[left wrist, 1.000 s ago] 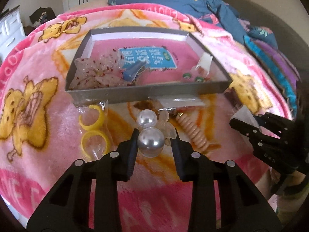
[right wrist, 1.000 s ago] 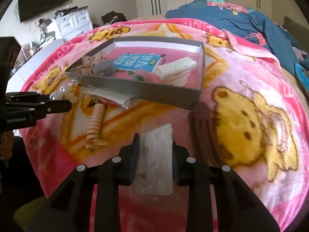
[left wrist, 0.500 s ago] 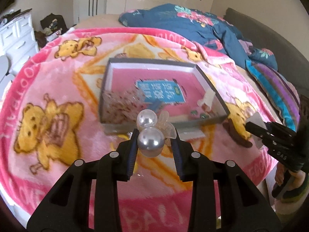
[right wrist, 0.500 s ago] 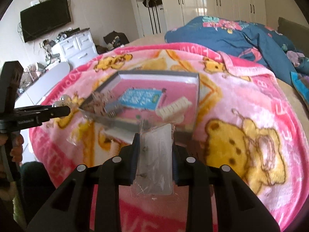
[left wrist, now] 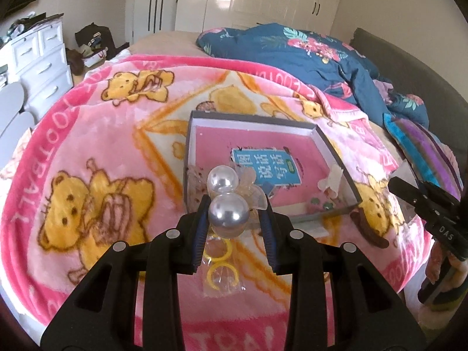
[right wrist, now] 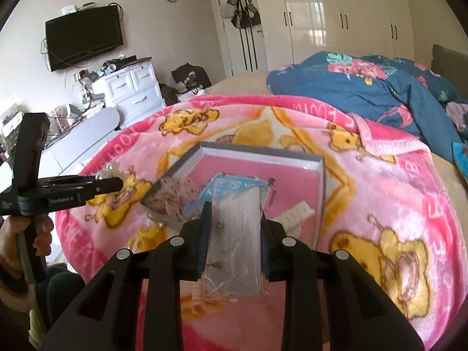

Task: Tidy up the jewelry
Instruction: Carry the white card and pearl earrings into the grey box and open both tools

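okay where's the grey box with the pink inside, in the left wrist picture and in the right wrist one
Left wrist view: grey box sits right of centre, just beyond the pearl piece.
Right wrist view: the box is at centre, partly behind the clear packet.
Shared landmark: the blue printed card lying inside it.

The pearl hair clip (left wrist: 228, 201) covers the near left corner of the grey box (left wrist: 336, 149) and whatever lies there. In the right wrist view the clear earring packet (right wrist: 237, 242) hides the box's near wall, and the contents at its near left are blurred. The two studs on the packet are too small to make out. The person's hand (right wrist: 41, 234) is cut off by the left edge.
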`<state>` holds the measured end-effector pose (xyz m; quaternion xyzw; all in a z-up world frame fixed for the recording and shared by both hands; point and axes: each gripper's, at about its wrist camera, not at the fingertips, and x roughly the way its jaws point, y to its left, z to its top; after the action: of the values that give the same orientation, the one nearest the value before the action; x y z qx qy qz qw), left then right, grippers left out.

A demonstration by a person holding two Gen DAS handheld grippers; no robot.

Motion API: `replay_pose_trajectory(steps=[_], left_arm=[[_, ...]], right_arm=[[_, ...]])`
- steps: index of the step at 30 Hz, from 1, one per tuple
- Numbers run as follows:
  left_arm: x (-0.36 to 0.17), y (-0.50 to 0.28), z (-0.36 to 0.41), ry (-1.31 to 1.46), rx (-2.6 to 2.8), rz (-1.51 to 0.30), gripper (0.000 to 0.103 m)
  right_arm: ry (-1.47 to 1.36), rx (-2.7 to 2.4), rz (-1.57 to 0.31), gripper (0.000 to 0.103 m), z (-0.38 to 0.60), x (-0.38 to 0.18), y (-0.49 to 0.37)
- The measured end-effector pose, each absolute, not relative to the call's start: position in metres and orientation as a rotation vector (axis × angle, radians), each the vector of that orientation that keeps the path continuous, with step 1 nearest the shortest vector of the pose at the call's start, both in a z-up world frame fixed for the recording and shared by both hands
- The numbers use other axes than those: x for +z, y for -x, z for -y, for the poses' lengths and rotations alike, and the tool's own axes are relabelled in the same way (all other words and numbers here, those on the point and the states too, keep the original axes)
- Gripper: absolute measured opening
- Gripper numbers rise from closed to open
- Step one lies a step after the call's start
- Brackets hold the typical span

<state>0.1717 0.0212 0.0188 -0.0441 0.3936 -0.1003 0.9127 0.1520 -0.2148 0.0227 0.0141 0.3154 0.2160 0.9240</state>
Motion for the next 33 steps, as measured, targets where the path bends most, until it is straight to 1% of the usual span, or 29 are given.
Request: replay_pose_trajectory(steps=[9, 19, 33], left_arm=[[0.032, -0.187, -0.02, 0.074, -0.196, -0.779, 0.025], [0.034, -0.204, -0.013, 0.061, -0.205, -0.774, 0.025], [0.009, -0.232, 0.004, 0.013, -0.191, -0.804, 0.025]], right_arm=[[-0.026, 0.458, -0.619, 0.027, 0.201, 0.036, -0.173], [-0.028, 0.448, -0.622, 0.027, 0.196, 0.039, -0.197], [-0.015, 0.424, -0.666, 0.027, 0.189, 0.021, -0.233]])
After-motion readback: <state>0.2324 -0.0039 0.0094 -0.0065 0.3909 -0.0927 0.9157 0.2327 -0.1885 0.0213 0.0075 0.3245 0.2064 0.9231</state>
